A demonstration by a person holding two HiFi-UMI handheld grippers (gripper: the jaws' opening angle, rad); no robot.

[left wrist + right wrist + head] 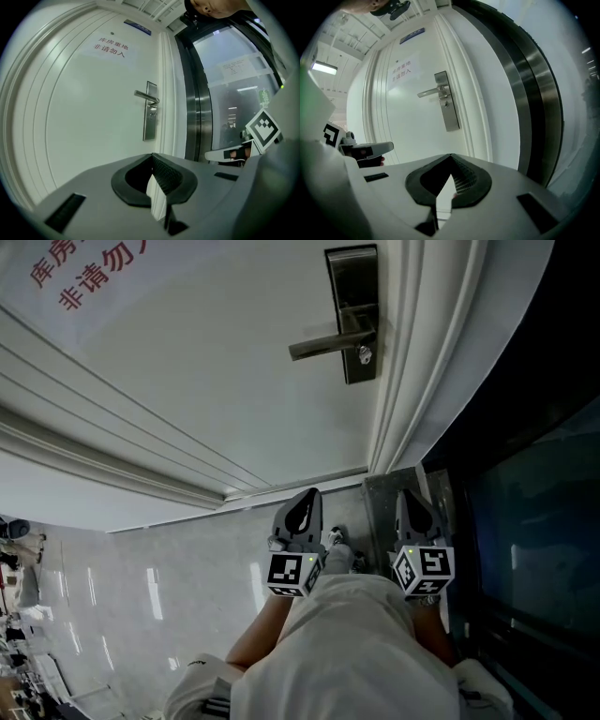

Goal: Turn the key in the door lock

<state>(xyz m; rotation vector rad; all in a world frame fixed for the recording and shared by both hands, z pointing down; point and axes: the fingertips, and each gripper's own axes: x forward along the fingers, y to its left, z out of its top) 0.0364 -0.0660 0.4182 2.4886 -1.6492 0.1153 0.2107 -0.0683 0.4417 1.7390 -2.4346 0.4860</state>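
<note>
A steel lock plate (353, 310) with a lever handle (328, 343) is mounted on the white door, and a small key (365, 354) sticks out just below the handle. My left gripper (305, 498) and right gripper (412, 498) are side by side close to the person's body, well short of the door. Both point towards it. In the left gripper view the left gripper (152, 155) has its tips together with nothing between them, and the lock plate (150, 112) is far ahead. The right gripper (451, 155) is likewise shut and empty, facing the lock plate (447, 101).
A paper sign with red characters (84, 273) is stuck on the door. White door-frame mouldings (403, 381) run beside the lock. A dark glass wall (534, 474) with a steel post (192, 93) stands to the right. Pale glossy floor tiles (169, 568) lie below.
</note>
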